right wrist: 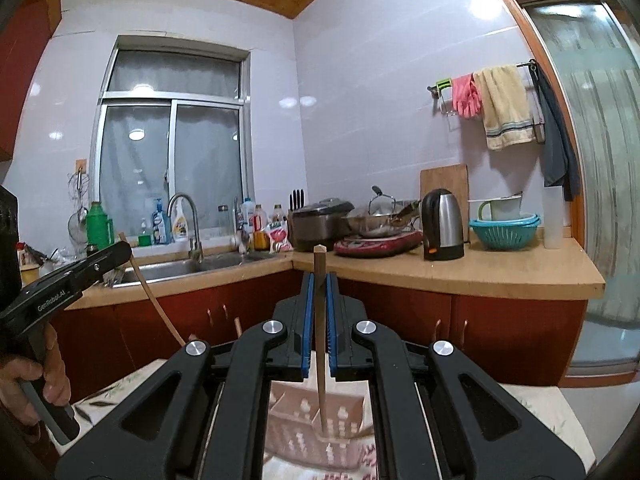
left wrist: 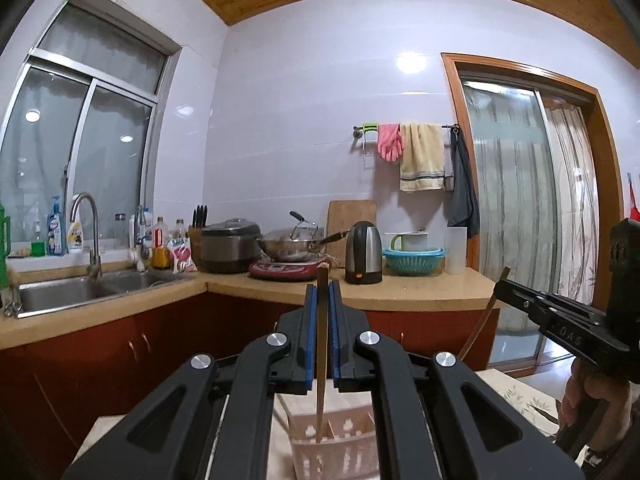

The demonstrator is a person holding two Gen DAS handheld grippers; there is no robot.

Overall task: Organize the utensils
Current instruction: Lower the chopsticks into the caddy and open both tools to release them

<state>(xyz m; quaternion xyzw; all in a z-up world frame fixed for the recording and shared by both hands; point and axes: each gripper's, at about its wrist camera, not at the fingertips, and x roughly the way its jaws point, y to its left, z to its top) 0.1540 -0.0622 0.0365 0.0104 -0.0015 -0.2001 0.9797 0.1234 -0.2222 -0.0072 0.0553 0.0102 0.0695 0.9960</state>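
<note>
My left gripper clamped one chopstick upright, tip in pink basket below. My right gripper pinched second chopstick, tip inside same basket.

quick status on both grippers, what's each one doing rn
left gripper: shut on a chopstick, tip down over the pink utensil holder.
right gripper: shut on another chopstick, also over the holder.
</note>
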